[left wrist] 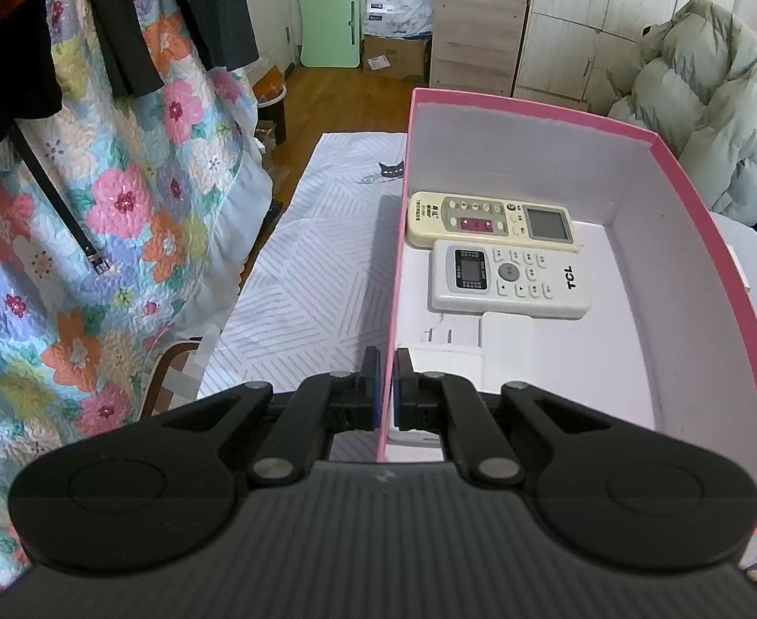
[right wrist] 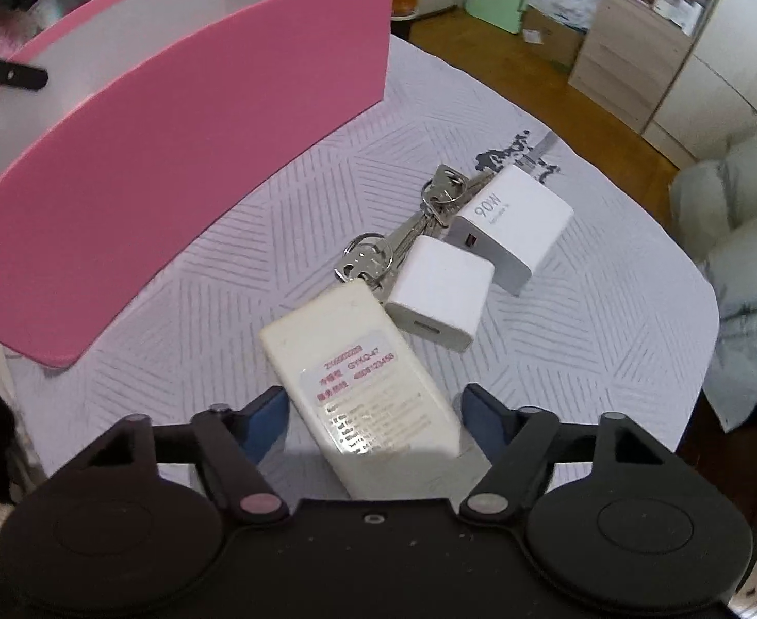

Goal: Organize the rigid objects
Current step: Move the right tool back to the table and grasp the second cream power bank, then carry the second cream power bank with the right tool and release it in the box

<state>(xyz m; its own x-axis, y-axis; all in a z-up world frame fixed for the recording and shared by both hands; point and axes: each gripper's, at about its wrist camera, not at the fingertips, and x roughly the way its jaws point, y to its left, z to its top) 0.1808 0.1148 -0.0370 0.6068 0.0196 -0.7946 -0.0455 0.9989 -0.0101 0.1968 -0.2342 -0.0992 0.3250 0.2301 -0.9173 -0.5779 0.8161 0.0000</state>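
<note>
We cannot read the small print on the label of the cream remote (right wrist: pixel 363 392); its near end is hidden behind the right claw (right wrist: pixel 373 415) body. The keys (right wrist: pixel 409 227) lie partly under the small white charger (right wrist: pixel 440 291) and the 90W charger (right wrist: pixel 515 224), both just beyond that remote. In the left wrist view, the pink box (left wrist: pixel 708 237) runs off the right edge, and the left claw (left wrist: pixel 387 387) covers part of a white adapter (left wrist: pixel 450 356) inside it.
</note>
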